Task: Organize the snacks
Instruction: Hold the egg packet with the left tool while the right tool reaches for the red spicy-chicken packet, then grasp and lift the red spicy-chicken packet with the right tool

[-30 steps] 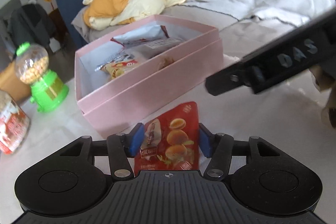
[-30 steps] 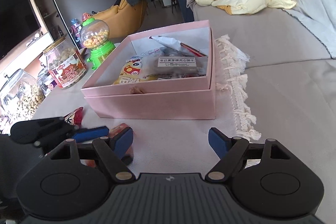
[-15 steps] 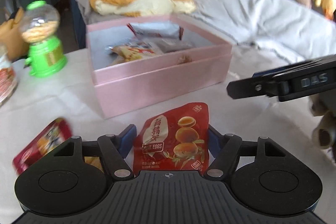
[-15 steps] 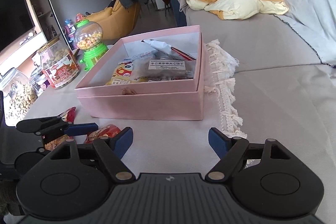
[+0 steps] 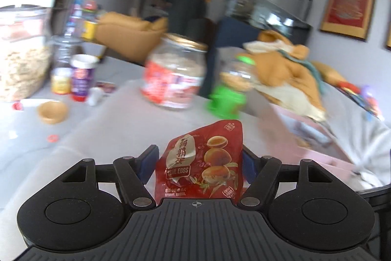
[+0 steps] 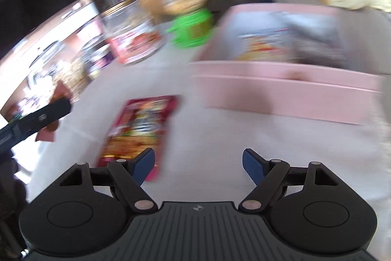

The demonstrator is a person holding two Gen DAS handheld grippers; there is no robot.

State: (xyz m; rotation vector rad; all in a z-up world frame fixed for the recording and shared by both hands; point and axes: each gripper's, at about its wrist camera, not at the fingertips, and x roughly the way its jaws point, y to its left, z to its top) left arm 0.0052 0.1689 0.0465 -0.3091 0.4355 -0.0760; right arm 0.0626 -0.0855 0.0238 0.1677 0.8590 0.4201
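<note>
Left gripper [image 5: 198, 164] is clamped on the red foil quail-egg snack pouch [image 5: 200, 163], held above the table: light, crinkly, slippery, best pinched at its sealed edges. Right gripper [image 6: 198, 164], fingers apart and empty; only its view shows the flat red snack packet [image 6: 139, 129] and the open pink cardboard box [image 6: 281, 87].

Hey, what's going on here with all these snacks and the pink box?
Someone is sorting snacks with two handheld grippers. The left gripper is shut on a red quail egg packet, held up off the table. The right gripper is open and empty, just right of another snack packet lying flat on the white cloth. The pink box beyond already holds several packets.
</note>
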